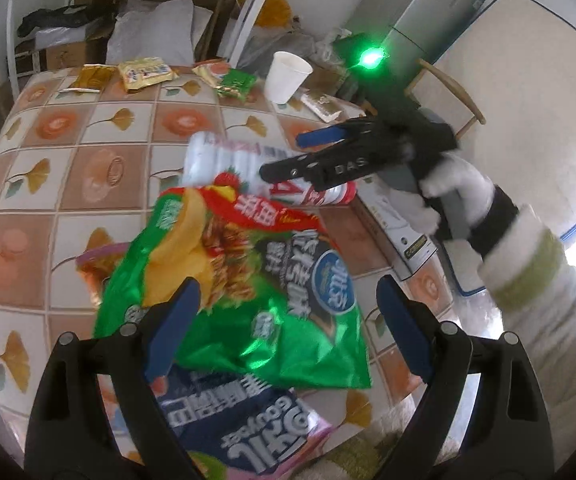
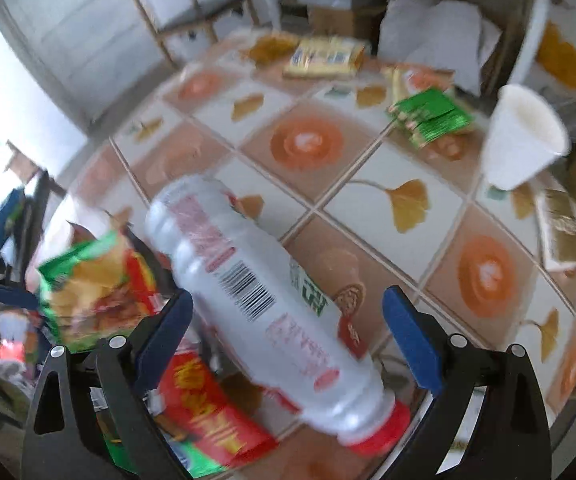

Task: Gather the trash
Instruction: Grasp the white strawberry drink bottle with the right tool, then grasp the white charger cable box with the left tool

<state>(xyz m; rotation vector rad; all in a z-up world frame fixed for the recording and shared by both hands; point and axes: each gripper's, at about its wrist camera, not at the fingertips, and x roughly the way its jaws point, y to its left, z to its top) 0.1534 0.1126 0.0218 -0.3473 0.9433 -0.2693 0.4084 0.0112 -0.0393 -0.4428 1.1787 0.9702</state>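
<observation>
The left gripper is held wide open over one green chip bag lying on the bench. The right gripper is spread wide around one white bottle, contact unclear. One paper cup is noted.

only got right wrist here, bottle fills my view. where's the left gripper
Observer: The left gripper is open over the green chip bag, which lies between its fingers.
Operator: anything under that bag
Observer: Yes, a dark blue snack bag sticks out from beneath it at the near table edge.
Operator: and how does my gripper look from there
Observer: The right gripper is open, with the bottle lying on its side between its fingers, red cap toward the table edge.
</observation>
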